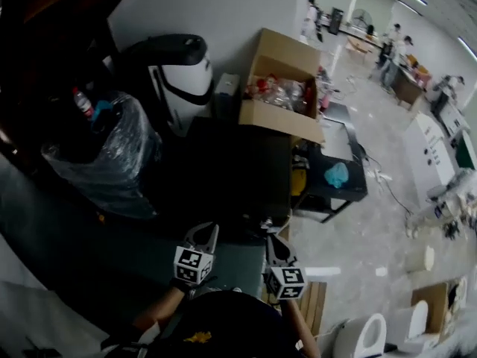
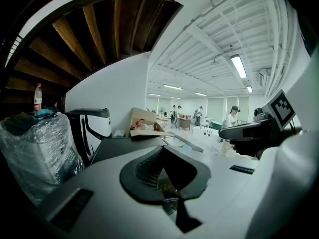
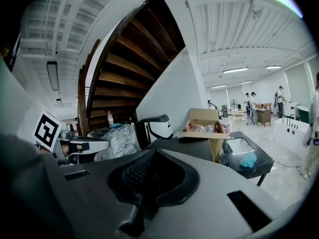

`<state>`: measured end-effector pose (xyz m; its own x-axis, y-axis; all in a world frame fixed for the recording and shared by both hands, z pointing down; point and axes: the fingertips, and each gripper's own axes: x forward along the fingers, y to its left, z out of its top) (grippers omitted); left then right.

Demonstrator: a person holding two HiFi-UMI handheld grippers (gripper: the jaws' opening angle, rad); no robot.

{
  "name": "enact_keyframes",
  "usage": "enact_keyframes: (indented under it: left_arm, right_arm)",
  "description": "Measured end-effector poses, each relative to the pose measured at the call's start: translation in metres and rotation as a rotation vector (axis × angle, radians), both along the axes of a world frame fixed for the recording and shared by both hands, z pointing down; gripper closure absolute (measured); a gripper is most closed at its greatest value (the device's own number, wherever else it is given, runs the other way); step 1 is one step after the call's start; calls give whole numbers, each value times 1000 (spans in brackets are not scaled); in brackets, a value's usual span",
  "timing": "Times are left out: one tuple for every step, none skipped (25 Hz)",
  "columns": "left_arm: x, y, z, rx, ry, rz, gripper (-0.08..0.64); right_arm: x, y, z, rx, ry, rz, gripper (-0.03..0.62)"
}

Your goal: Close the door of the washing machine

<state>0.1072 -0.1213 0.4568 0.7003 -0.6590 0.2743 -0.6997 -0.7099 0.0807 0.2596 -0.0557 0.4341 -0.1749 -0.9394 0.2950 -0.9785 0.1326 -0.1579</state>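
- Down at 6 o'clock, close to the body: left tool (image 1: pixel 207 231) and right tool (image 1: pixel 273 242) side by side, both with jaws together and nothing in them.
- At 12 o'clock: a dark boxy unit (image 1: pixel 223 170), probably the washing machine. Its top lies flat.
- That fits a door already down, or one open on a hidden face, so I can't call the step.
- At 1 o'clock: a cardboard box (image 1: pixel 279 88).

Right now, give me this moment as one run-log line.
left tongs: shut, empty | right tongs: shut, empty | contact: none | washing machine door: not made out
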Motion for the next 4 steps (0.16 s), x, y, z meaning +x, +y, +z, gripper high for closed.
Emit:
enact_keyframes:
  left_arm:
    - [14,5,3,-4,3,53,543]
    - [24,11,3,-9,4,102,543]
    - [30,17,3,-15,4,147,543]
    - [34,23,4,-21,2,190,543]
  right_arm:
    - [10,12,8,-6,4,49,566]
    - [16,25,17,-11,6,95,566]
    - [19,37,27,-17,5,137,566]
    - [20,49,38,-21,3,177,567]
